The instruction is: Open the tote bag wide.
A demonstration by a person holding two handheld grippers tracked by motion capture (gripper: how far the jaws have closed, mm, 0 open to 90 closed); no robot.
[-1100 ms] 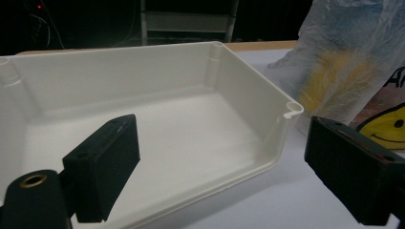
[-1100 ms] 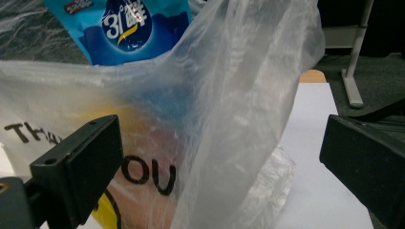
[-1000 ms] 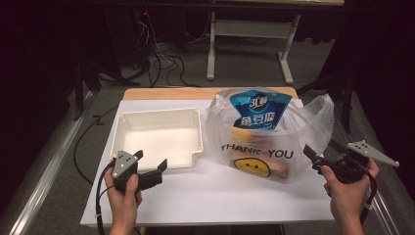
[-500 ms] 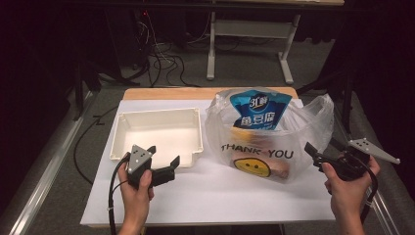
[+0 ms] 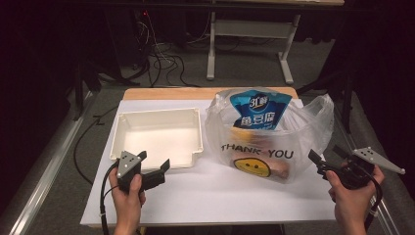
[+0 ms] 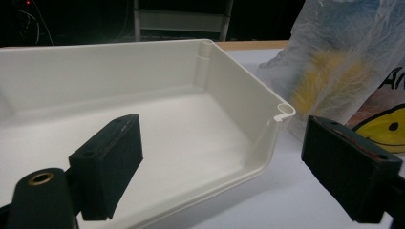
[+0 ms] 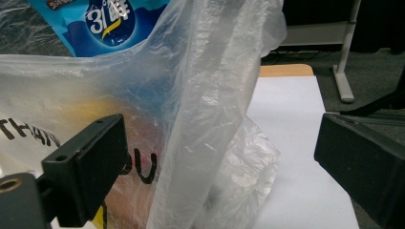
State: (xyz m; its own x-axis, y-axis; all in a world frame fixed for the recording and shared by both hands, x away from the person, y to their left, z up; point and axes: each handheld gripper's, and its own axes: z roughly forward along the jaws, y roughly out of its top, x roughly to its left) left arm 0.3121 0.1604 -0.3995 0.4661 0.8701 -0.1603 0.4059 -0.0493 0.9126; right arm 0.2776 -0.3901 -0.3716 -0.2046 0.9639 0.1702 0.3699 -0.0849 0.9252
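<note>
A clear plastic bag [image 5: 274,142] printed "THANK YOU" with a yellow smiley stands at the table's right. A blue snack pack [image 5: 259,110] sticks out of its top. Left of it lies an empty cream tray [image 5: 159,113]. My left gripper [image 5: 154,161] hovers open at the tray's front right corner. In the left gripper view the tray's wall [image 6: 239,86] lies between the jaws of the left gripper [image 6: 224,138], with the bag [image 6: 344,62] to the right. My right gripper [image 5: 327,155] is open just right of the bag. In its view the right gripper [image 7: 224,133] frames the bag's handle fold [image 7: 205,95] without touching; the blue pack [image 7: 105,24] shows above.
A white sheet [image 5: 220,196] covers the table, with a wooden strip [image 5: 195,93] along the far edge. Behind the table stand a white desk frame [image 5: 213,44] and floor cables [image 5: 161,58]. A metal rail [image 5: 44,181] runs along the left side.
My left hand has shifted slightly right along the tray's front edge toward its right corner. The right hand, bag and tray have stayed put.
</note>
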